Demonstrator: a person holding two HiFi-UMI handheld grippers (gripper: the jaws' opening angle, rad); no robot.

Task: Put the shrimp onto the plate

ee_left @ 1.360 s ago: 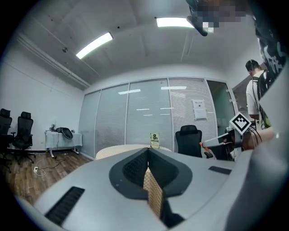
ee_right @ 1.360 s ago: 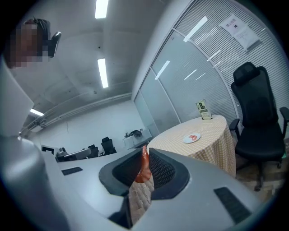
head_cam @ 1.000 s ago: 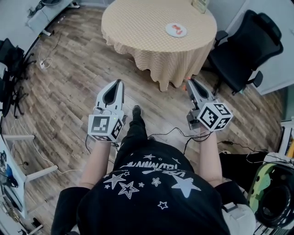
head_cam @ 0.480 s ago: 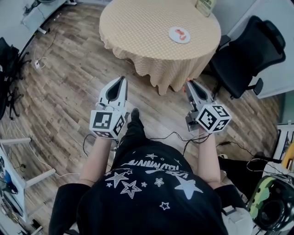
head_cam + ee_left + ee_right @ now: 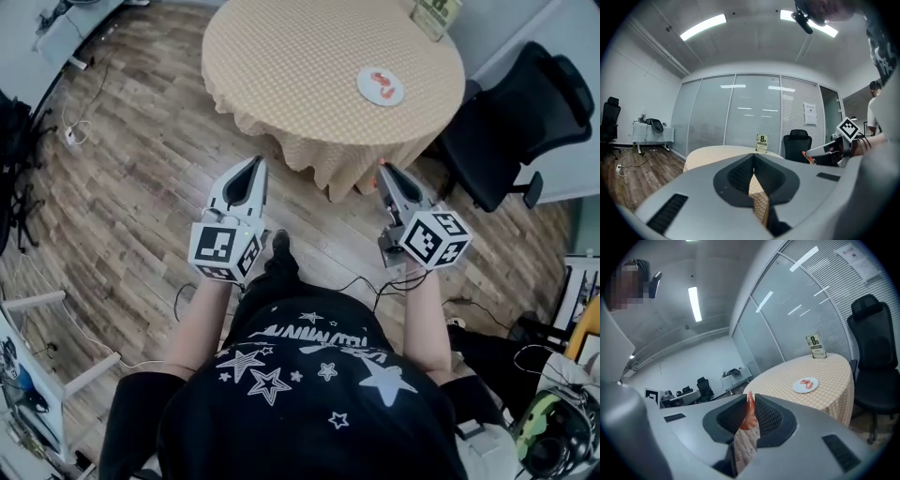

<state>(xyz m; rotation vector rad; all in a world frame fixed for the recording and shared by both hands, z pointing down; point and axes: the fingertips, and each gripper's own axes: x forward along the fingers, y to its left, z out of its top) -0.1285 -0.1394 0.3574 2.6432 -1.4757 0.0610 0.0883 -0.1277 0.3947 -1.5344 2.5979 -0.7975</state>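
Wood-plank floor (image 5: 141, 187) lies underfoot; nearest, the left gripper (image 5: 254, 164) is closed on nothing; the right gripper (image 5: 384, 170) pinches an orange-red shrimp (image 5: 749, 412) between its jaws; beyond, well apart, the round yellow-checked desk (image 5: 300, 56) carries a small white plate (image 5: 366, 93) bearing other shrimp; carrying over and placing this one seem left to do.

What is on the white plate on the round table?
Orange-red shrimp pieces, apparently two, lie on the plate. The cloth beneath it is covered. The right gripper holds a further shrimp, not yet delivered.
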